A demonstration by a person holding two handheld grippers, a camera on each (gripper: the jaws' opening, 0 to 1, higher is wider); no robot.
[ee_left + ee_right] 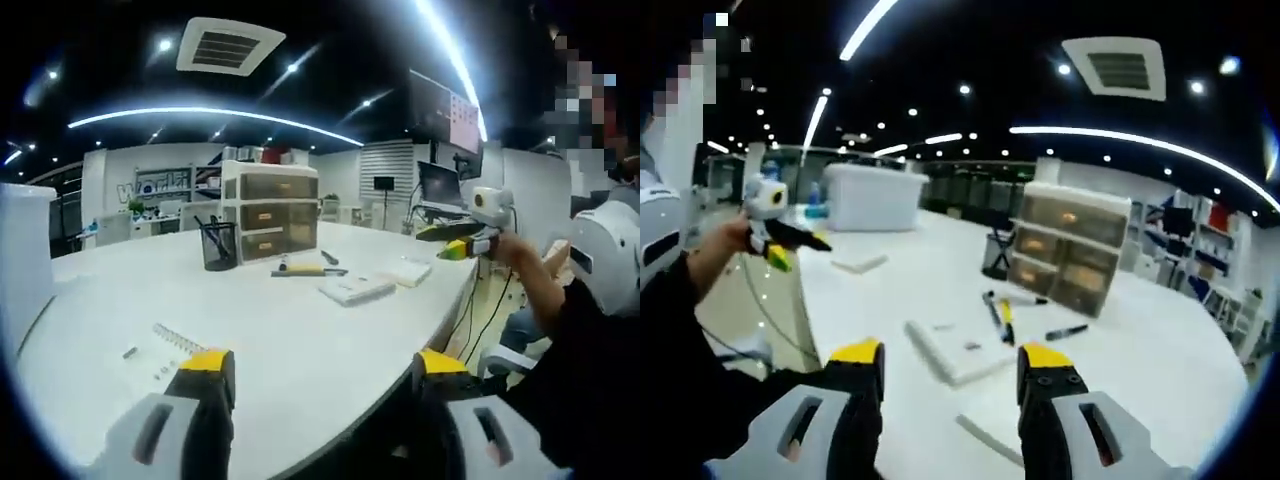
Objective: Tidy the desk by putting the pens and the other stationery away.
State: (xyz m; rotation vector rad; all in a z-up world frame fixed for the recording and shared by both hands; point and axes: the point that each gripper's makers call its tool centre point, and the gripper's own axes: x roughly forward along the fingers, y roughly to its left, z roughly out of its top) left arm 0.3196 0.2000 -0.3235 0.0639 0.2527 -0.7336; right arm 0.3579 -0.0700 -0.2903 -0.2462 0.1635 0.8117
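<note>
My left gripper [322, 366] stands open over the near edge of the white desk [250, 320], with nothing between its jaws. A black mesh pen holder [219, 245] stands in front of a small drawer unit [270, 210]. Pens [305, 268] and a white pad [356, 290] lie to the right of the holder. My right gripper [952, 362] is open and empty too, held above a white pad [955, 350]. Just past it lie pens [995, 315] and a black marker [1067, 332]. A hand carries the right gripper [458, 240] at the desk's right edge.
A spiral strip [178, 338] and small bits [130, 352] lie near my left jaw. A large white box [873, 197] stands at the far end of the desk. A flat white piece [860, 264] and a white strip [990, 440] lie on the top. Cables hang beside the desk edge.
</note>
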